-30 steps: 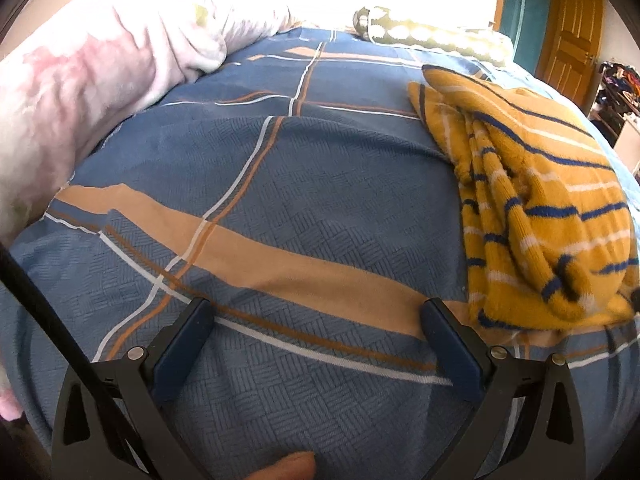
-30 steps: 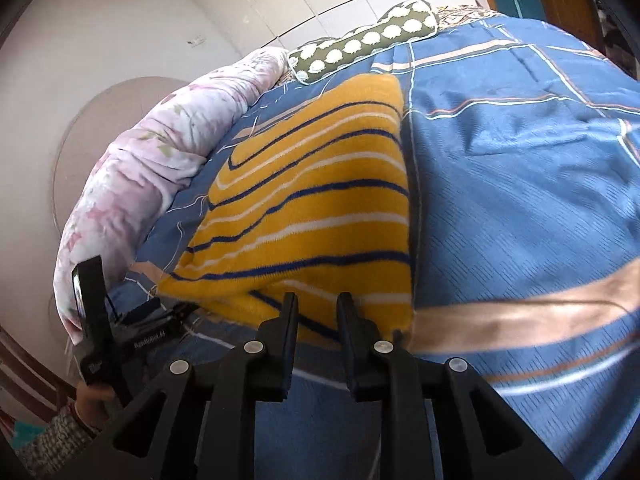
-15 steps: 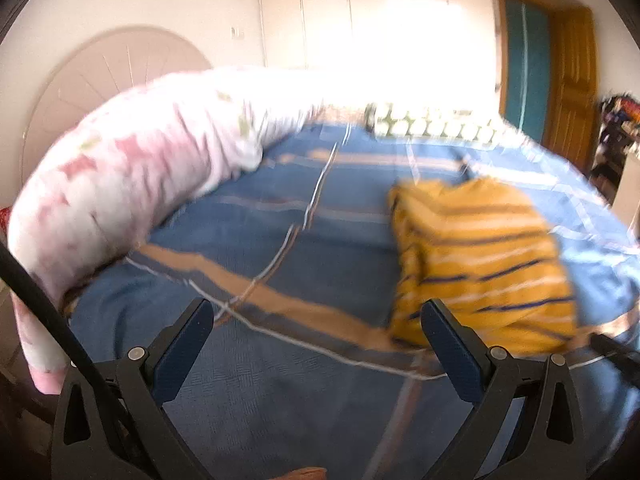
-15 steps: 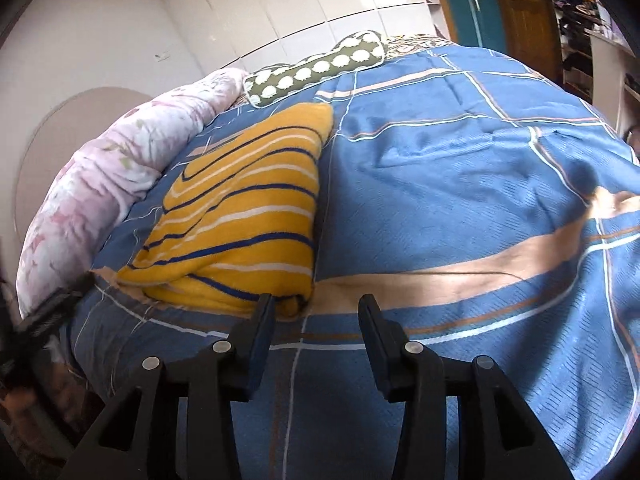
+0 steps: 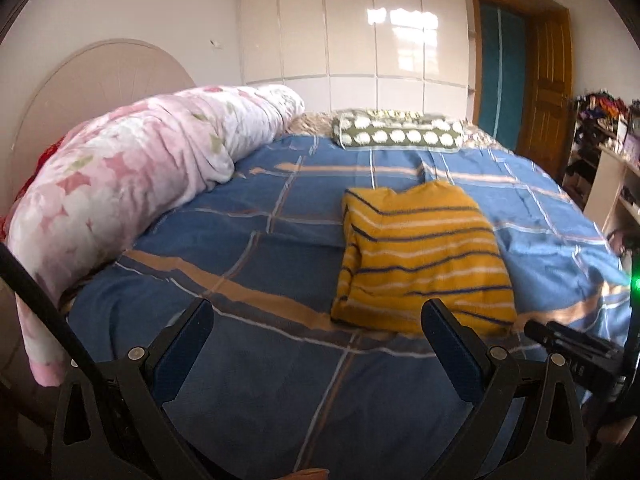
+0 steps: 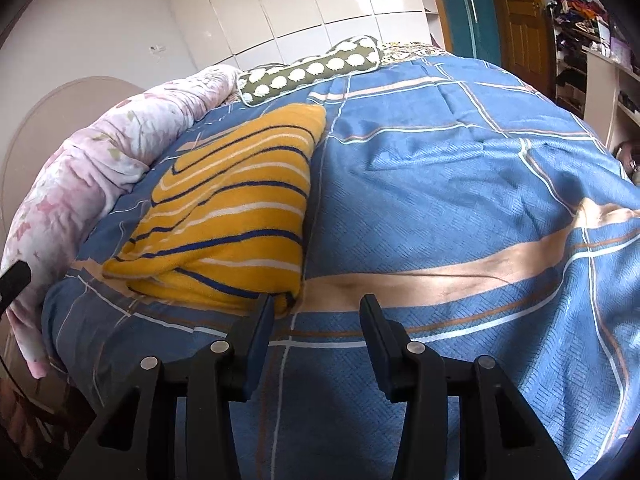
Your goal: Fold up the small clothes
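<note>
Folding is looking finished: yellow striped knitted sweater [image 5: 420, 256] lying folded at one o'clock; left gripper [image 5: 318, 330] and right gripper [image 6: 318, 322] both gaping, empty, needing only withdrawal.

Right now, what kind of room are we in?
A bedroom, most likely: a bed with a blue plaid cover, a rolled pink floral quilt, and white wardrobe doors. A folded yellow striped sweater lies on the bed.

Left gripper [image 5: 316, 320] black frame, navy pads, silver screws, right gripper [image 6: 318, 314] alike
</note>
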### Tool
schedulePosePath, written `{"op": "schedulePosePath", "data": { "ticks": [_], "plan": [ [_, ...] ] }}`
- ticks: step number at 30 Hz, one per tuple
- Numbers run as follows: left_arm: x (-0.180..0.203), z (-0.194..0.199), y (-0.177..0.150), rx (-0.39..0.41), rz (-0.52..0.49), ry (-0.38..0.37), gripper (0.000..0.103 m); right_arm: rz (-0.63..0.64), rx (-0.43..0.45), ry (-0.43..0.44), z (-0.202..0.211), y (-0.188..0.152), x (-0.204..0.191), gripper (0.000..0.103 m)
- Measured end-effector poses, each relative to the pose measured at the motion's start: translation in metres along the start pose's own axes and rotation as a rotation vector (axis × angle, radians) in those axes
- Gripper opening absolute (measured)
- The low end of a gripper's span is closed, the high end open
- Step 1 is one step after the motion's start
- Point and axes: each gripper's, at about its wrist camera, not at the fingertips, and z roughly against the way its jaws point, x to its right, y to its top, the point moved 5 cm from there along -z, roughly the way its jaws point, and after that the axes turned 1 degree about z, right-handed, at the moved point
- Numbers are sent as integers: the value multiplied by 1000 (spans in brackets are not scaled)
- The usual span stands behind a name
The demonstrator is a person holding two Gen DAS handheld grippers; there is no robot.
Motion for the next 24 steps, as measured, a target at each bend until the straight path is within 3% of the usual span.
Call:
{"op": "schedulePosePath", "data": {
  "ticks": [10,24],
  "plan": [
    [13,-20,-17,-97,-43,-20,103,1,-11,-22,-6,-3,1,49],
    [10,-32,-26,-164,-67,43,103,73,-1,-84,-3,-3,-5,53]
  ]
}}
